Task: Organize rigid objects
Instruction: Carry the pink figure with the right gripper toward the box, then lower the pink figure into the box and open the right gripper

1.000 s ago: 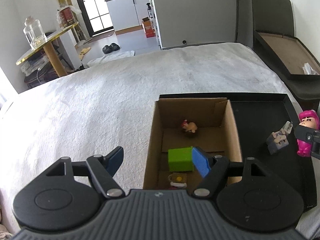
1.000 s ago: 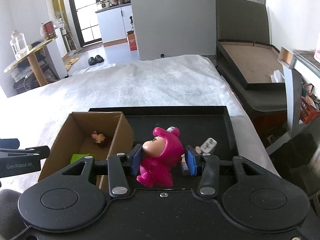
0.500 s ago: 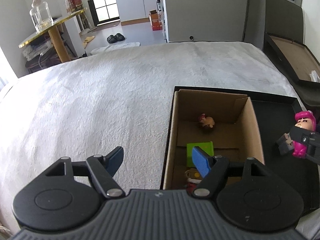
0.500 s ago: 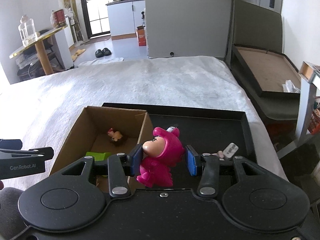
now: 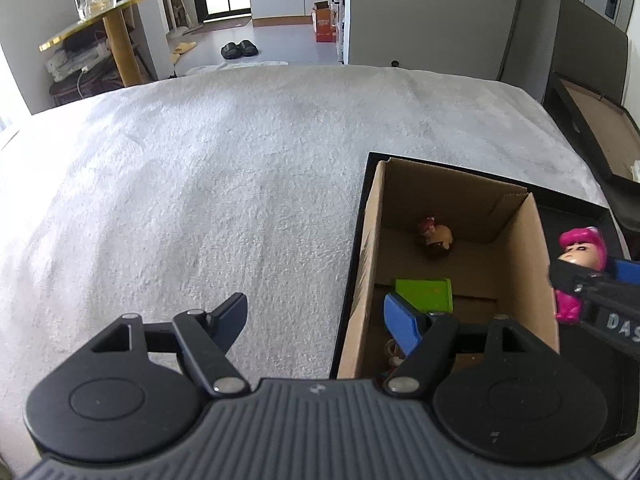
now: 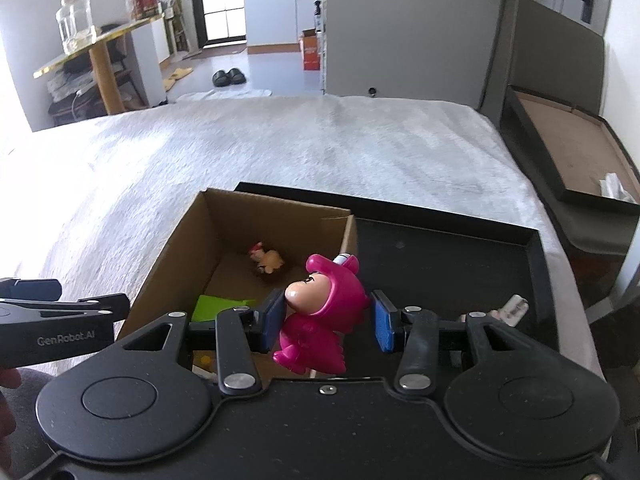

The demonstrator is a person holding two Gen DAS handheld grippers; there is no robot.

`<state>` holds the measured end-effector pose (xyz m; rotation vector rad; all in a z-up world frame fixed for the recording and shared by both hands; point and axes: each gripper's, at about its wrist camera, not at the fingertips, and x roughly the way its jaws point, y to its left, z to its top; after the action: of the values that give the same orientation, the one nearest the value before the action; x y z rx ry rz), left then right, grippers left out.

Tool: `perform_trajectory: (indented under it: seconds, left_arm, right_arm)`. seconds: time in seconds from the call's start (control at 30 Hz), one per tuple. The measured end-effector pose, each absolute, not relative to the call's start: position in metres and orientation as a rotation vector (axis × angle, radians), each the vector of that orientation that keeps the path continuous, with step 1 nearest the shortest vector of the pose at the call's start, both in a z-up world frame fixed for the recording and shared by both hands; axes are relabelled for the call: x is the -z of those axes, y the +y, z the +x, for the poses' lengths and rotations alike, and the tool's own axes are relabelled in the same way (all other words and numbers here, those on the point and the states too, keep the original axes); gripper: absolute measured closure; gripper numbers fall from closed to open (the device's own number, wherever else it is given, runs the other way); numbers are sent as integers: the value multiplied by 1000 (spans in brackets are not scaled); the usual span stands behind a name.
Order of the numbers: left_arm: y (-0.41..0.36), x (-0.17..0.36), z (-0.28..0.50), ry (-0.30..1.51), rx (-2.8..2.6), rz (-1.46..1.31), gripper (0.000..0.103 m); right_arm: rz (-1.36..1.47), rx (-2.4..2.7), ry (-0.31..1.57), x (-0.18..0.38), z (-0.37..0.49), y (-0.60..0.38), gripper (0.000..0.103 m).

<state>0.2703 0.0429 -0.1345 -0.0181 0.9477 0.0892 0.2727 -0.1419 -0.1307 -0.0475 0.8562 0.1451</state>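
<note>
My right gripper [image 6: 329,322] is shut on a pink toy figure [image 6: 326,312] and holds it above the right wall of an open cardboard box [image 6: 208,232]. Inside the box lie a small brown figurine [image 6: 269,263], a green block [image 6: 218,307] and a small item near the front. In the left wrist view the same box [image 5: 516,236] sits on a black tray [image 5: 576,208], with the figurine [image 5: 436,237] and green block [image 5: 426,293] in it; the pink figure [image 5: 580,268] hangs at its right. My left gripper [image 5: 316,320] is open and empty over the box's left wall.
The box stands at the left end of the black tray [image 6: 532,256] on a white bedspread [image 5: 200,184]. A small white item [image 6: 514,307] lies on the tray at the right. A dark open case [image 6: 568,140] stands beyond the bed's right edge.
Both grippers have shifted left. The pink figure in the right gripper has come from over the tray to the box's right wall. The left gripper now straddles the box's left wall.
</note>
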Motion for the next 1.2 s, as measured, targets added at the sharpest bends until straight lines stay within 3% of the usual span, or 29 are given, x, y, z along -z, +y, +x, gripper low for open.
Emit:
perform_trajectory:
  seconds: [0.33,0.43,0.7,0.9,1.2]
  left_arm:
    - [44,146,281,952,-56,-75,34]
    - [42,150,285,952,-55,-76,43]
    - [37,167,296,990,-25,-111,80]
    - [38,172,300,1000,-10,-130,92]
    - [34,172,299,993,-9,-110,93]
  right_arm:
    - [-105,-175,891,144,297,-123,58]
    - [-120,-184,898,147,302,-120,58]
    - [-154,-203,918,159,313,-116,58]
    - [-162,-218,902,160,322,-112,57]
    - [-153,-221,894,159,318,-109,54]
